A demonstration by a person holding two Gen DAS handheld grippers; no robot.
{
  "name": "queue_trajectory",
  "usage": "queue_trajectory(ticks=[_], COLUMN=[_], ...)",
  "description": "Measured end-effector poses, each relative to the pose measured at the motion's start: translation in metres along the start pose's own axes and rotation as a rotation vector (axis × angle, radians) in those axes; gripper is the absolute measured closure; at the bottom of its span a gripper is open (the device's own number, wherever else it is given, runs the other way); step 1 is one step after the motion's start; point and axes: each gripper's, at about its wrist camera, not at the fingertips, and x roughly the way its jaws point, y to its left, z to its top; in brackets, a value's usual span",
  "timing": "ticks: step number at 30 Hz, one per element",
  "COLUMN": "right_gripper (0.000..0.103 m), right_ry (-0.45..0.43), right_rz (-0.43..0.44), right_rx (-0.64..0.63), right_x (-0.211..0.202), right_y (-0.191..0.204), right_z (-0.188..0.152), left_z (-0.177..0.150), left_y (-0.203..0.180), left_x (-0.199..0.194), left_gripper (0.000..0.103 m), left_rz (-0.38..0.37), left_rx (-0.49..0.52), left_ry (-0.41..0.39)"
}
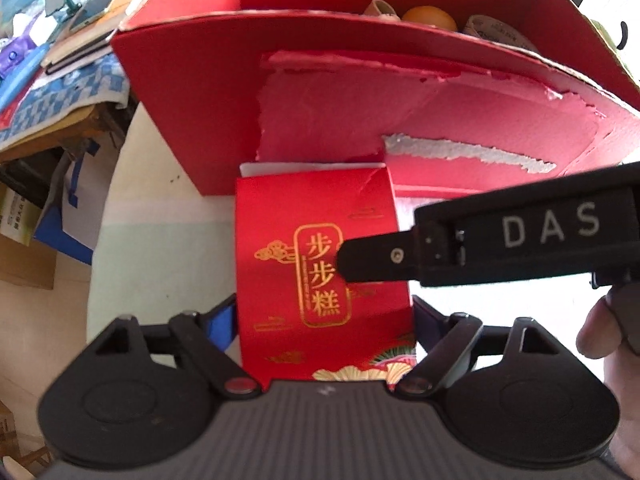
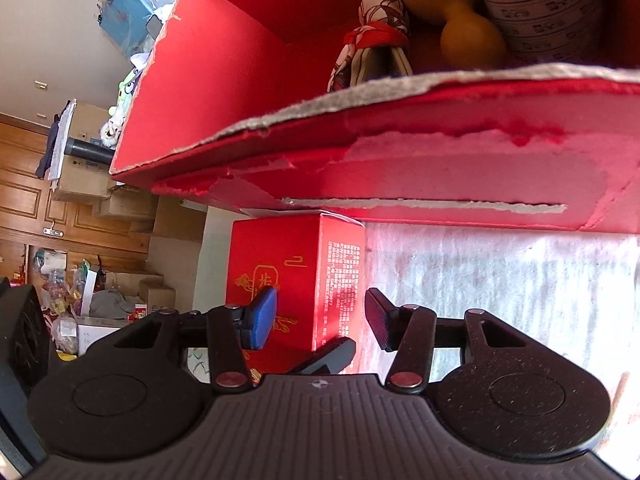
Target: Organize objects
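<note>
Small red carton looked light, stiff, glossy; best gripped across side faces. Left gripper jaws straddled it, contact unclear. Right gripper jaws released.

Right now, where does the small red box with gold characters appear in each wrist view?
Left wrist view: the small red box stands at lower centre, between the left gripper's fingers.
Right wrist view: it is left of centre, below the big box's torn edge.
Shared landmark: the large red open box directly behind it.
</note>
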Motion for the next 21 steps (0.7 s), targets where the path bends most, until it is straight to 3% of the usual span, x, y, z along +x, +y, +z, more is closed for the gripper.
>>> queue_trajectory(ticks=[16, 21], right_gripper=[0.042, 0.043], right_ry=[0.028, 0.038], right_rz=[-0.001, -0.005], right_rx=[-0.019, -0.046], right_x=[0.008, 0.006], right_y=[0.01, 0.011], right_z=[0.004, 0.005], left_z=[0.0, -0.001], left_y=[0.01, 0.011], left_x=[0.0, 0.0], left_gripper=[0.021, 0.022], left_rz=[-0.024, -0.022], left_rx=[0.018, 0.012], left_ry=[-0.022, -0.029])
